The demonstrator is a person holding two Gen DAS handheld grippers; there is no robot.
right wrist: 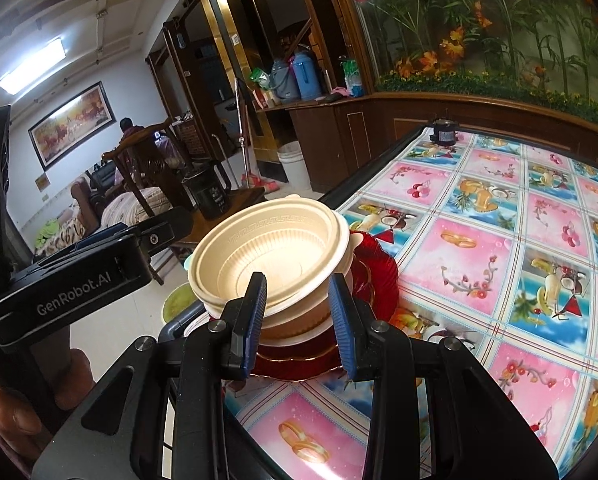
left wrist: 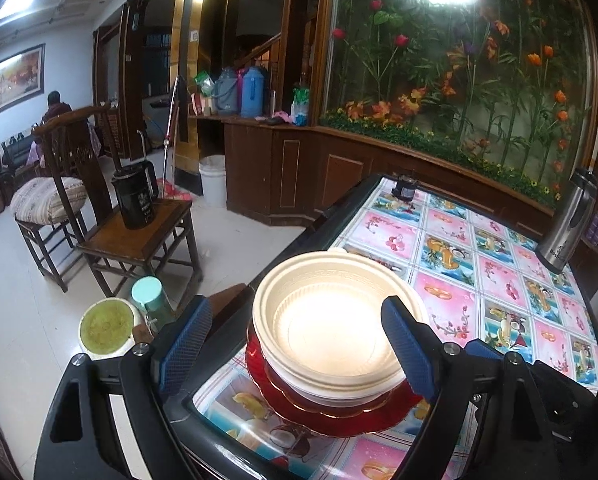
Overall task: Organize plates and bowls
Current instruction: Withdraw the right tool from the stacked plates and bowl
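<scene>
A stack of cream bowls (left wrist: 331, 320) sits on red plates (left wrist: 339, 412) at the near left corner of the table (left wrist: 479, 280). My left gripper (left wrist: 299, 344) is open, its blue fingers either side of the stack, not clearly touching it. In the right wrist view the top cream bowl (right wrist: 267, 256) sits tilted on the stack over the red plates (right wrist: 375, 276). My right gripper (right wrist: 299, 316) is open, fingers close either side of the stack's near edge, holding nothing. The left gripper's body (right wrist: 75, 284) shows at the left.
A steel thermos (left wrist: 567, 224) stands at the table's right edge and a small dark jar (left wrist: 404, 189) at its far end. Left of the table are wooden chairs (left wrist: 135, 240), one with a black kettle (left wrist: 137, 196), and a green basin (left wrist: 107, 326) and teal cup (left wrist: 151, 298) below.
</scene>
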